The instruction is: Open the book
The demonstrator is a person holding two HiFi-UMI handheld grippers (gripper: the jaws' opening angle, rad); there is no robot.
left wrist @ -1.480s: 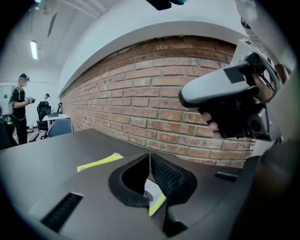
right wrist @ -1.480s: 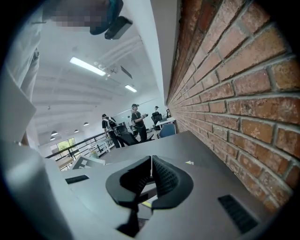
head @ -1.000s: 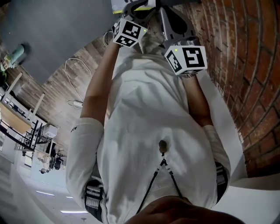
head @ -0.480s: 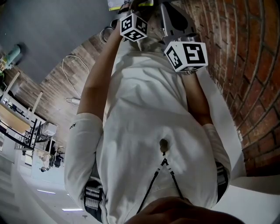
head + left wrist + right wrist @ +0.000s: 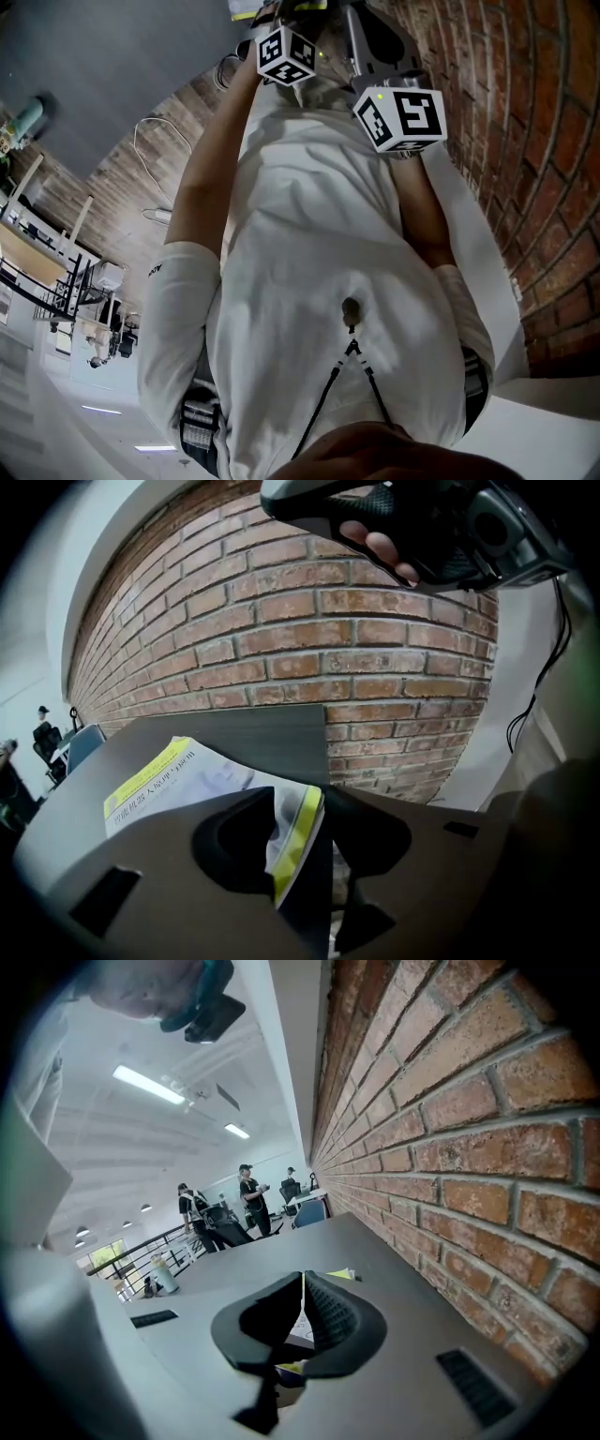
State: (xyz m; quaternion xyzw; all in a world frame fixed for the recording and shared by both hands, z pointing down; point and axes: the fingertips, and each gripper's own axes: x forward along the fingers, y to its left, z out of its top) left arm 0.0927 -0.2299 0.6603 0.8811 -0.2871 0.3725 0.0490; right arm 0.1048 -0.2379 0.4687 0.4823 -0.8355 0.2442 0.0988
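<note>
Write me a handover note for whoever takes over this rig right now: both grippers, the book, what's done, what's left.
Left gripper: jaws open, they have just been opening. The near corner of the book lies between them, not pinched.
Right gripper: jaws closed, apparently on a thin edge of the book.
Book: on the dark table by the brick wall, cover up, looks closed.
Done: left jaws straddle the corner.
Left: probably close on the cover alone and lift it open.
</note>
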